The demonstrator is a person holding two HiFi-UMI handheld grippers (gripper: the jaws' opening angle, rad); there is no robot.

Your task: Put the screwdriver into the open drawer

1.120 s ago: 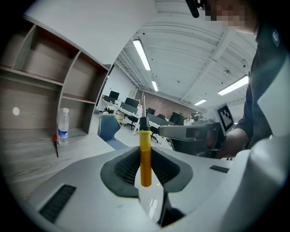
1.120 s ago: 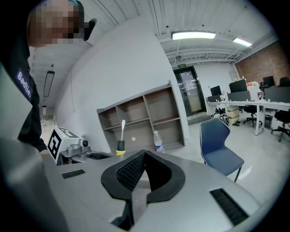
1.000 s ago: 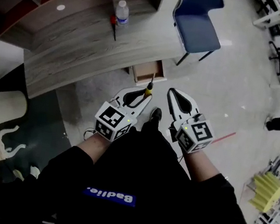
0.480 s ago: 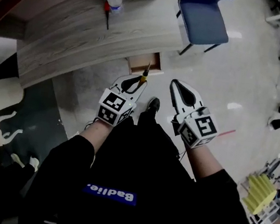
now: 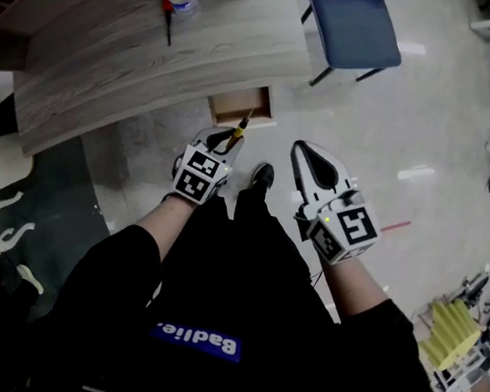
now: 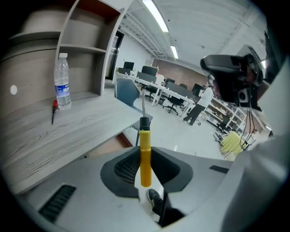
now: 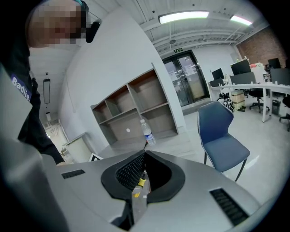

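Screwdriver aimed at the drawer, not in it yet

The left gripper (image 5: pixel 221 143) holds the screwdriver (image 6: pixel 145 149). Its fingers (image 6: pixel 118 168) are closed on the yellow handle, one on each side. The thin metal end sticks out past the tips.

The screwdriver's long line runs straight on from the gripper. It points ahead and a bit down, toward the open drawer (image 5: pixel 239 105). The drawer sticks out from under the edge of the table (image 5: pixel 155 65), low down near the floor. In the head view the metal tip is near the drawer's front edge, but I cannot tell if it is over the drawer or short of it.

The left hand is the near one, and it has the tool. I think it must go a little more forward and down, then let go.

The right gripper (image 5: pixel 304 158) is off to the side, over the bare floor, well apart from the drawer. Its fingers are together and hold nothing. It sits flatter than the left one.
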